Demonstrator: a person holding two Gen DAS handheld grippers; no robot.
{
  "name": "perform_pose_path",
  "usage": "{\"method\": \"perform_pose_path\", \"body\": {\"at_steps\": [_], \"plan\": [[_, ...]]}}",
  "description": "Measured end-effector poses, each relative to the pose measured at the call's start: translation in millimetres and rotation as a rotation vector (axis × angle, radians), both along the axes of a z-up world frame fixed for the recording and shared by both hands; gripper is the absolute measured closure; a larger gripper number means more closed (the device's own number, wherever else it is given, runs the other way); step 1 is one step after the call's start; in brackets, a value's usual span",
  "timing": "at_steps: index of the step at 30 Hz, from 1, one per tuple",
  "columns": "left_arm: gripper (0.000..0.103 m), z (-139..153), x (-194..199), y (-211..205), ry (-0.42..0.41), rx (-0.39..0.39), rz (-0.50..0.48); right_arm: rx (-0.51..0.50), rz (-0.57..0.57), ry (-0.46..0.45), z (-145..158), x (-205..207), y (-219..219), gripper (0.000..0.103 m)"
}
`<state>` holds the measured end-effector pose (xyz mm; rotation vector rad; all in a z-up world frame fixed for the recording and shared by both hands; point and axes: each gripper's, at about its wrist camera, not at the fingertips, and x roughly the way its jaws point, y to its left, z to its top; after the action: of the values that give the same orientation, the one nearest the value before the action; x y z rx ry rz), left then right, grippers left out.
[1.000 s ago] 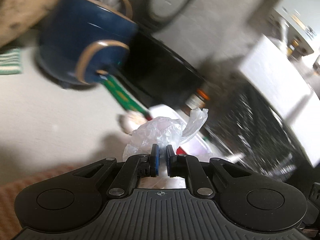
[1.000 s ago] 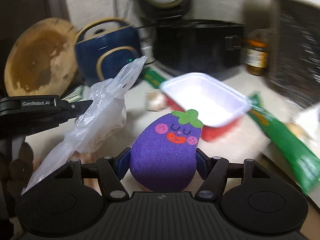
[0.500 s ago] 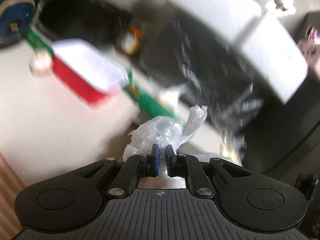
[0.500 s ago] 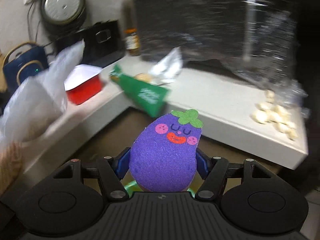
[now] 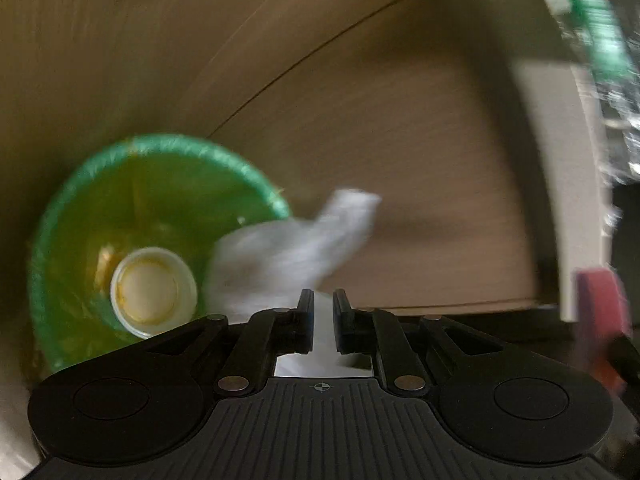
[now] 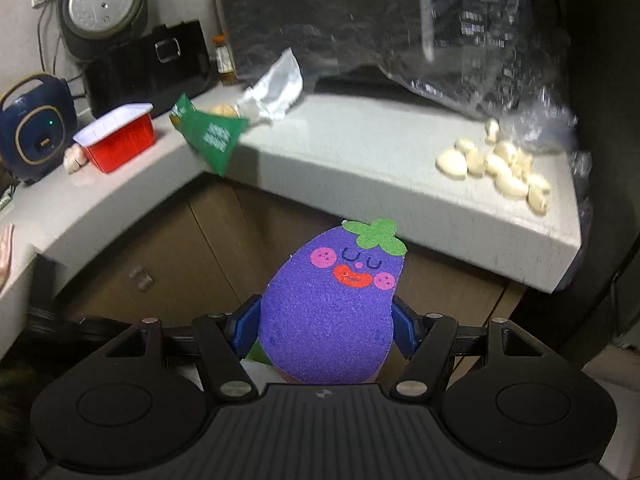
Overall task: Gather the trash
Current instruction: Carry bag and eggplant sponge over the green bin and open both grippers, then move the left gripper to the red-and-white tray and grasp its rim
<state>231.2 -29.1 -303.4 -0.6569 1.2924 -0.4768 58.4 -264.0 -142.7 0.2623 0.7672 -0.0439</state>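
A green-lined trash bin (image 5: 160, 148) stands on the floor below, with a pale round cup (image 5: 154, 292) lying in it. My left gripper (image 5: 323, 304) hangs over the bin's right rim, its jaws opening. The crumpled clear plastic bag (image 5: 296, 248) is still between the jaws but blurred and slipping left toward the bin. My right gripper (image 6: 326, 320) is shut on a purple eggplant-shaped sponge (image 6: 332, 300), held in front of the counter edge above the cabinet doors.
The grey L-shaped counter (image 6: 360, 152) carries a red tray (image 6: 120, 140), a green packet (image 6: 212, 136), a crumpled white wrapper (image 6: 276, 88) and several garlic cloves (image 6: 496, 168). A blue cooker (image 6: 32, 136) stands far left. Wooden cabinet doors (image 5: 400, 140) rise behind the bin.
My left gripper swung down from the counter to over the bin, and its jaws have parted slightly around the bag. My right gripper drew back from the counter with the sponge.
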Motion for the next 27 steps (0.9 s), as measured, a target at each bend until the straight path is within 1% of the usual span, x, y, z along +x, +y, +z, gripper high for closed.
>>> {"method": "perform_pose_path", "body": {"at_steps": [1, 2, 5, 8, 10, 13, 15, 17, 20, 22, 24, 26, 27], "plan": [[0.087, -5.9, -0.3, 0.4, 0.001, 0.056, 0.019, -0.005, 0.006, 0.011, -2.6, -1.3, 0.1, 0.037], [0.087, -5.7, -1.2, 1.4, -0.014, 0.104, 0.041, -0.018, 0.017, 0.026, -4.6, -3.5, 0.2, 0.037], [0.087, 10.4, -5.3, 11.0, -0.062, 0.127, 0.074, -0.028, 0.060, 0.057, -9.8, -7.5, -2.8, 0.037], [0.087, 39.5, -10.2, 14.9, -0.115, 0.160, 0.049, 0.003, 0.088, 0.097, -20.5, 0.2, -4.9, 0.037], [0.087, 61.6, -14.6, 19.1, -0.152, 0.161, 0.035, 0.036, 0.119, 0.117, -28.5, 8.1, -0.7, 0.037], [0.087, 90.0, -27.9, 32.3, -0.196, 0.148, 0.058, 0.073, 0.207, 0.161, -46.2, 23.8, 18.1, 0.037], [0.087, 103.7, -35.6, 35.7, -0.213, 0.146, 0.079, 0.094, 0.270, 0.206, -63.1, 37.1, 34.4, 0.036], [0.087, 112.7, -45.7, 46.1, -0.221, 0.150, 0.097, 0.124, 0.302, 0.250, -79.6, 51.5, 45.4, 0.035], [0.087, 125.0, -57.2, 59.9, -0.214, 0.156, 0.119, 0.197, 0.307, 0.320, -101.1, 74.2, 51.4, 0.034], [0.087, 133.0, -64.9, 70.1, -0.211, 0.161, 0.130, 0.250, 0.283, 0.363, -107.7, 86.8, 50.4, 0.034], [0.087, 140.2, -69.1, 76.0, -0.207, 0.171, 0.136, 0.299, 0.275, 0.362, -106.2, 93.6, 48.1, 0.033], [0.087, 148.9, -71.9, 82.3, -0.204, 0.176, 0.138, 0.300, 0.264, 0.344, -101.7, 97.6, 48.0, 0.027], [0.087, 154.0, -72.6, 84.3, -0.206, 0.177, 0.138, 0.292, 0.255, 0.339, -99.3, 99.3, 47.3, 0.027]]}}
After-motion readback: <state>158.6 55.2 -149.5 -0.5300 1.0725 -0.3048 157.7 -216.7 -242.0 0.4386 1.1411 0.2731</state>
